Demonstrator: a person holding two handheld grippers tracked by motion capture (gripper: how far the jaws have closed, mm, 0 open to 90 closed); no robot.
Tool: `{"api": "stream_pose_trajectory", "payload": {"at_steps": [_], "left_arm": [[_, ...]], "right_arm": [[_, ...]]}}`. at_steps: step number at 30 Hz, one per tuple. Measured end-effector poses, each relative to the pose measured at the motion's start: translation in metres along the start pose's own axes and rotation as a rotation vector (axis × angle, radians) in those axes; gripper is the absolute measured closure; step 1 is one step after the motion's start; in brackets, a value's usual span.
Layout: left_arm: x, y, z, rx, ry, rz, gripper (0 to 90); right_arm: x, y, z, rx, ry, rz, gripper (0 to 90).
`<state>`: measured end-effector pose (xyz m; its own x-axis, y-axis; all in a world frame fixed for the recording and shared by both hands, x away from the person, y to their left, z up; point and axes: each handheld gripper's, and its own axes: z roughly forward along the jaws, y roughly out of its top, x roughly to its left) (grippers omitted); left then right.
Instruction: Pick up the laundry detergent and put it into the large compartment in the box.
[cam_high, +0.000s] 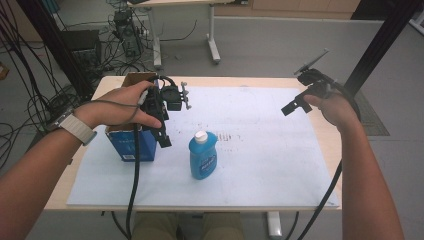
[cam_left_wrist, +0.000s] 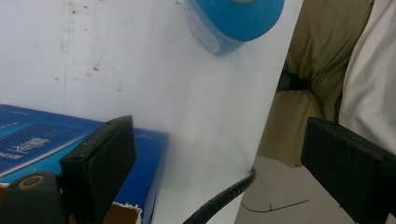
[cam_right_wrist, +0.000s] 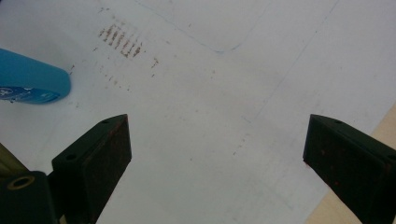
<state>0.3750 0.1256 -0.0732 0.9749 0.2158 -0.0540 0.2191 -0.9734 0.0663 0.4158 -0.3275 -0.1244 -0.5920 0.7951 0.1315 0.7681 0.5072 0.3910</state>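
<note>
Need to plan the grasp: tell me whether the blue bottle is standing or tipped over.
Standing. In the high view the blue bottle sits upright on the white sheet, white cap on top, beside the blue box.

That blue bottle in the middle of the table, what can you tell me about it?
The blue bottle looks like translucent plastic with a white cap and a paler label on its front. It stands upright and closed on the white sheet covering the table, right of the blue cardboard box and apart from it. Nothing touches it: the left gripper hangs above the box, the right gripper is off to the right. How full it is cannot be told.
</note>
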Motion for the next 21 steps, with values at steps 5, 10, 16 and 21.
{"api": "stream_pose_trajectory", "payload": {"at_steps": [5,10,16,21], "left_arm": [[-0.0022,0.0010,-0.0004,-0.001,0.007,-0.004,10.6],[-0.0055,0.0024,-0.0023,-0.002,0.014,-0.003,10.6],[-0.0084,0.0010,-0.0050,-0.013,0.024,-0.012,10.6],[-0.0080,-0.0010,-0.0052,-0.018,0.023,-0.031,10.6]], "right_arm": [[0.0013,-0.0002,-0.0003,0.000,-0.001,-0.005,7.5],[0.0005,-0.0039,-0.0028,-0.007,0.000,-0.002,7.5],[0.0007,-0.0044,-0.0026,-0.002,-0.004,-0.003,7.5],[0.0007,-0.0046,-0.0018,-0.001,-0.004,-0.003,7.5]]}}
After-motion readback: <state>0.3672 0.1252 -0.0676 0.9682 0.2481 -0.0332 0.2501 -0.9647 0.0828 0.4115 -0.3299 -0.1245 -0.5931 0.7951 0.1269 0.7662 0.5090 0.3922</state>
